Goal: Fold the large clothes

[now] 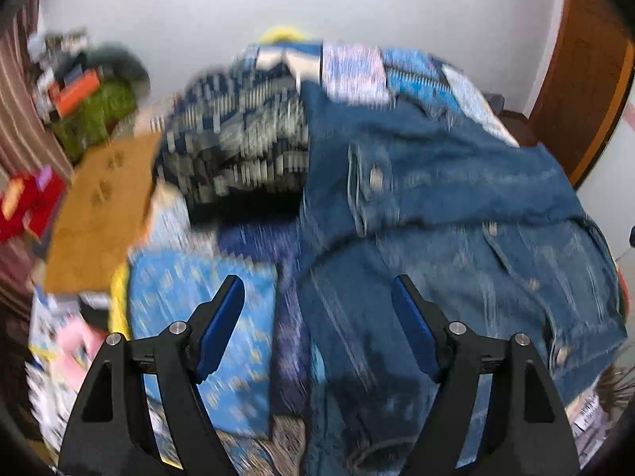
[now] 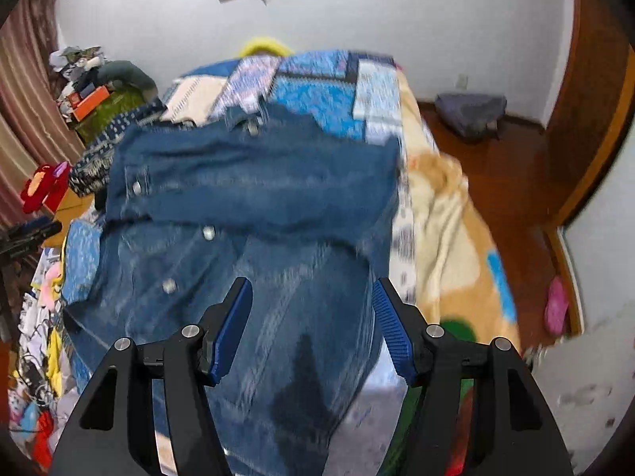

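Jacket lengthwise along bed, collar far.

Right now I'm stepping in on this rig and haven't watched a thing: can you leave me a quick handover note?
Left gripper: open, nothing between its fingers, above the jacket's left edge.
Right gripper: open, empty, over the jacket's lower part.
Denim jacket: lies on the patchwork bedspread, a sleeve folded across its upper part.
Done: that sleeve fold, it seems.
Left: probably the remaining folds; blur hides the details.
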`<state>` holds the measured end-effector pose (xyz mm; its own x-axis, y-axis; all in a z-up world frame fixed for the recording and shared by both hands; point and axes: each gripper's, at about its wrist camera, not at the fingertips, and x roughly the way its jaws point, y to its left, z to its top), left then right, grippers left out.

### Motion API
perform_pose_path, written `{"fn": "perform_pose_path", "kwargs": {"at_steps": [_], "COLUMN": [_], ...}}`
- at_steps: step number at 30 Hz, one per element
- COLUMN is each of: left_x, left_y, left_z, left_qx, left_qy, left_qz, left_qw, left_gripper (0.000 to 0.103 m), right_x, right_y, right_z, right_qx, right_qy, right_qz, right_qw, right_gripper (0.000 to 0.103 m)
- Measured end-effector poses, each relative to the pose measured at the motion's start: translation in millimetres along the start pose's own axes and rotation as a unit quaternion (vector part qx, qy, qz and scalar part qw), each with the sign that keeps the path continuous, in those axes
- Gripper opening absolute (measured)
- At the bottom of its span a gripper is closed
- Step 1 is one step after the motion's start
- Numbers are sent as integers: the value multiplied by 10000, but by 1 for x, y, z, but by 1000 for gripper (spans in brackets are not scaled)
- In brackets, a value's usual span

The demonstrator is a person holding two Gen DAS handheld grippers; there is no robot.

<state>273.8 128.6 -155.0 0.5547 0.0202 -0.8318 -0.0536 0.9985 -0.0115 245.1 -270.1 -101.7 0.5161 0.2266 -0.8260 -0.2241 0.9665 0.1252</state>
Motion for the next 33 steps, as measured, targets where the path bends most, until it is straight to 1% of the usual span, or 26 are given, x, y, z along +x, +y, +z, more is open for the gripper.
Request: {"fn": "perform_pose_path", "kwargs": {"at_steps": [2, 5, 6, 8, 9, 13, 15, 17, 18, 20, 21, 22, 23, 24, 25, 26, 27, 28, 29, 30, 33], "left_x": [15, 42, 46, 61, 65, 83, 89, 93, 94, 90, 87, 85, 80, 77, 74, 71, 68, 64, 59, 56, 36], "left_y": [7, 16, 17, 21, 23, 29, 34, 34, 34, 28, 25, 20, 14, 9, 2, -4, -10, -15, -20, -22, -26], "left_z": [-16, -42, -47, -61, -65, -78, -82, -86, -87, -87, -85, -83, -82, -81, -80, -79, -77, -76, -72, -69, -53], "left_qx": [-191, -432, -488, -691, -769, -1223, -1569, -1879, -1921, -1832, -1774, -1706, -1575, -1471, -1344, -1230, -1105, -982, -861, -843, -908], "left_qy": [325, 878, 975, 1251, 1330, 1613, 1666, 1730, 1701, 1608, 1554, 1492, 1388, 1333, 1313, 1257, 1189, 1138, 1074, 1023, 744], "left_qz": [-100, -307, -349, -560, -646, -1105, -1434, -1737, -1735, -1723, -1735, -1755, -1804, -1865, -1962, -1975, -1932, -1863, -1812, -1847, -2149], "left_qw": [9992, 9947, 9934, 9881, 9860, 9730, 9628, 9511, 9508, 9544, 9562, 9580, 9609, 9622, 9624, 9644, 9676, 9709, 9738, 9738, 9696], "left_gripper": [76, 76, 76, 76, 76, 76, 76, 76, 76, 76, 75, 71, 67, 54, 47, 45, 38, 29, 28, 23, 18], "right_x": [2, 10, 13, 17, 20, 30, 35, 38, 38, 39, 38, 37, 36, 33, 31, 30, 28, 26, 26, 22, 17], "right_y": [-6, -15, -17, -21, -25, -32, -32, -32, -30, -28, -27, -25, -23, -20, -20, -19, -18, -17, -17, -17, -14], "right_z": [-14, -32, -38, -48, -53, -67, -71, -73, -73, -73, -73, -73, -73, -73, -73, -73, -73, -72, -71, -69, -61], "right_qx": [155, 447, 527, 687, 804, 1159, 1258, 1304, 1329, 1328, 1310, 1248, 1156, 1057, 1013, 958, 910, 866, 846, 824, 840], "right_qy": [117, 342, 406, 498, 529, 625, 629, 593, 573, 540, 512, 487, 482, 456, 423, 390, 359, 317, 285, 227, 134], "right_qz": [53, 183, 213, 259, 302, 458, 520, 550, 537, 477, 446, 394, 358, 332, 323, 313, 299, 279, 282, 343, 598], "right_qw": [9998, 9982, 9976, 9961, 9949, 9902, 9887, 9882, 9880, 9885, 9891, 9902, 9915, 9928, 9934, 9941, 9948, 9953, 9956, 9958, 9946], "right_gripper": [59, 59, 59, 59, 59, 59, 59, 62, 62, 61, 59, 57, 54, 51, 45, 39, 36, 29, 18, 12, 9]}}
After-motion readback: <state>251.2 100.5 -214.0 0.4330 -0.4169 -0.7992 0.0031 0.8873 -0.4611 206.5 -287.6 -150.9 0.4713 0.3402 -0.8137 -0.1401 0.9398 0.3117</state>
